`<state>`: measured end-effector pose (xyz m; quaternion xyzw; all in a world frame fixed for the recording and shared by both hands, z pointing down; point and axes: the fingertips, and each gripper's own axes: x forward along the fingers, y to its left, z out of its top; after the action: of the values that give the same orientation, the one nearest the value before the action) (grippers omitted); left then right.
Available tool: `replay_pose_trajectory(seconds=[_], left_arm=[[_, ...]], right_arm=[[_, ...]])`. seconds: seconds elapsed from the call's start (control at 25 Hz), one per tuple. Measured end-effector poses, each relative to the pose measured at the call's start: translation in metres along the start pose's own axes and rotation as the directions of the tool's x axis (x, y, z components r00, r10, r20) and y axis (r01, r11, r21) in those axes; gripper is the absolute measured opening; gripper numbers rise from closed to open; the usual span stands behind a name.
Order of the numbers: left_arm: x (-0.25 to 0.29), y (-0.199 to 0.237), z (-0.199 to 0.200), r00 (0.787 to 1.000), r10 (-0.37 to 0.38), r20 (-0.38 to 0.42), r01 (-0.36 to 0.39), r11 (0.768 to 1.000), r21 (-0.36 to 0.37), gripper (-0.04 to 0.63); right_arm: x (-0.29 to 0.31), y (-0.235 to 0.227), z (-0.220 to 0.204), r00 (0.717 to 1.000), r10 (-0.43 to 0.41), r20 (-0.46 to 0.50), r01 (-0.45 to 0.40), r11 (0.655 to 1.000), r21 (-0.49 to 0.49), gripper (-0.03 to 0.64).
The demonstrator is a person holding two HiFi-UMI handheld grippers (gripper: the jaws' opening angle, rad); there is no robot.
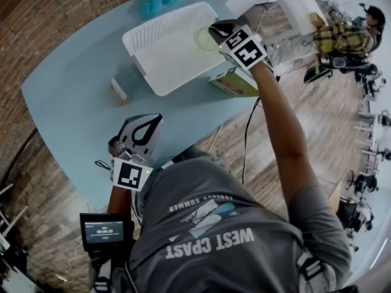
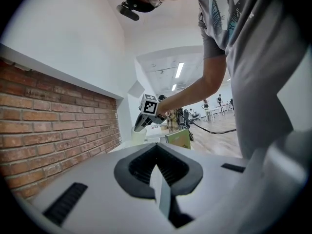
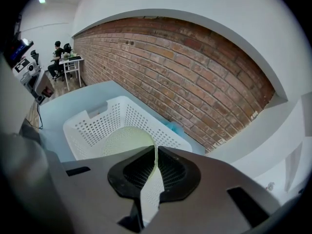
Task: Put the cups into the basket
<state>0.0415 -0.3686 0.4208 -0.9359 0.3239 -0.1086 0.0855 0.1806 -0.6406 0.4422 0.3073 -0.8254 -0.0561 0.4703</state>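
Observation:
A white perforated basket [image 1: 160, 49] stands on the pale blue table [image 1: 73, 108]. My right gripper [image 1: 215, 32] is shut on the rim of a translucent pale yellow-green cup [image 1: 206, 40] and holds it over the basket's right end. In the right gripper view the cup [image 3: 122, 141] hangs above the basket [image 3: 92, 123], its wall pinched between the right gripper's [image 3: 155, 154] pads. A second, clear bluish cup [image 1: 127, 80] stands on the table just left of the basket. My left gripper [image 1: 156, 119] is shut and empty near the table's front edge, also seen as the left gripper [image 2: 157, 168] in its own view.
A green box [image 1: 234, 82] lies at the table's right edge beside the basket. A fluffy blue thing [image 1: 156, 2] sits behind the basket by the brick wall [image 3: 161, 67]. A person sits at a desk [image 1: 342, 38] far off to the right. A cable [image 1: 247, 133] hangs off the table edge.

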Motion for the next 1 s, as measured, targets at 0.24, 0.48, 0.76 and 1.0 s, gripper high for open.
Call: replay_pose_trajectory(seconds=[0.24,0.48,0.76,1.0], left_arm=[[-0.003,0.003,-0.007,1.000,0.017,-0.014,-0.017,1.000,-0.014,0.000],[-0.005,0.008,-0.011,0.999,0.028,-0.030,-0.029,0.999,-0.024,0.000],[-0.006,0.013,-0.015,0.998,0.043,-0.046,-0.045,0.998,-0.040,0.000],[-0.007,0.012,-0.021,0.997,0.047,-0.069,-0.052,0.996,-0.068,0.000]], right_arm=[[0.033,-0.003,-0.008,0.999,0.028,-0.032,-0.027,0.999,0.024,0.029],[0.057,-0.003,-0.015,0.997,0.057,-0.051,-0.055,0.997,0.057,0.029],[0.078,0.001,-0.019,0.993,0.092,-0.068,-0.088,0.994,0.070,0.029],[0.098,0.001,-0.025,0.990,0.108,-0.086,-0.101,0.991,0.085,0.029]])
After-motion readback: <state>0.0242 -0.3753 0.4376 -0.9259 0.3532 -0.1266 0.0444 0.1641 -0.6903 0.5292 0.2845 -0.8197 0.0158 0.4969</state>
